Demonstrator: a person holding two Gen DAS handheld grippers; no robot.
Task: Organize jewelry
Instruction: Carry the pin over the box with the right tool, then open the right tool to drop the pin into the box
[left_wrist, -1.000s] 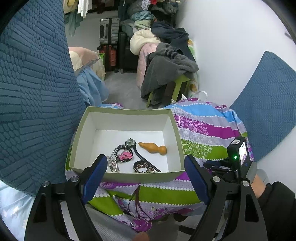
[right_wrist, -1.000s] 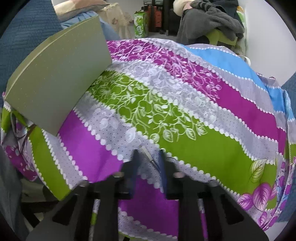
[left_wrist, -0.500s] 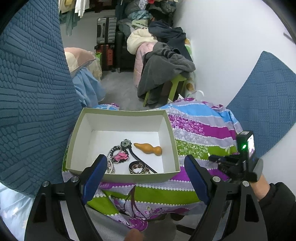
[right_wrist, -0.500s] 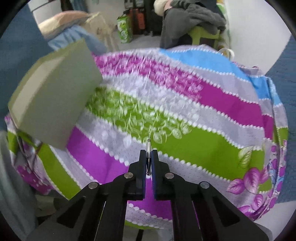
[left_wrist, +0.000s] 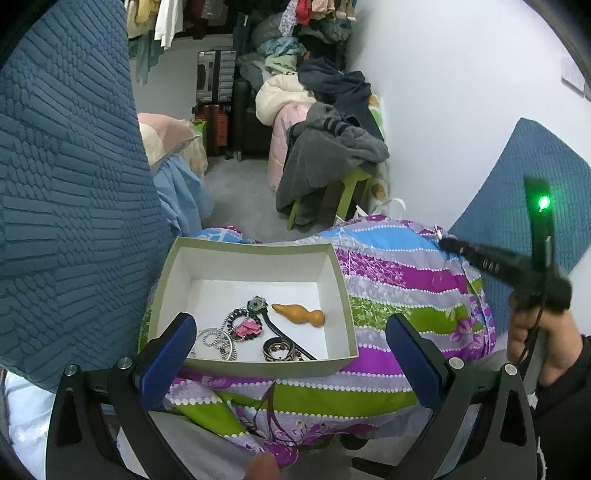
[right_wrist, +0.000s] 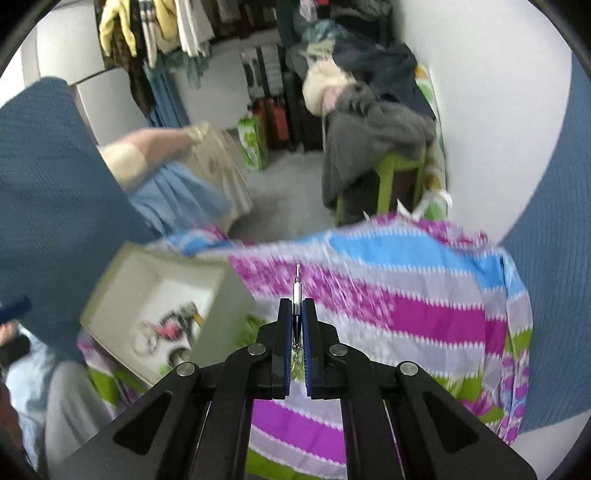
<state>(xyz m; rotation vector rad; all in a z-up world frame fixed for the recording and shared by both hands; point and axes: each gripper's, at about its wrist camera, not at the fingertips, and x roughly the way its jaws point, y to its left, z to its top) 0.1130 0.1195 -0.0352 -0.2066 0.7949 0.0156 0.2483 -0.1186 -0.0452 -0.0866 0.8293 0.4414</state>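
1. The right gripper (right_wrist: 295, 314) has its jaws clenched on a thin silver jewelry piece (right_wrist: 296, 291), whose narrow tip sticks out past the blue pads while a small chain bit hangs behind them.
2. The left gripper (left_wrist: 288, 354) has its jaws spread wide, having just opened further, with nothing between them; they frame the near wall of the box (left_wrist: 255, 363).
3. The open green box sits on a striped floral cloth (left_wrist: 406, 280), left of the right gripper.
4. Inside it lie a silver beaded bracelet (left_wrist: 214, 338), a black bracelet with a pink flower (left_wrist: 245, 326), a dark band (left_wrist: 279, 349) and an orange gourd-shaped pendant (left_wrist: 299, 314).
5. In the left wrist view, the person's right hand (left_wrist: 535, 332) holds the right gripper raised above the cloth's right edge.
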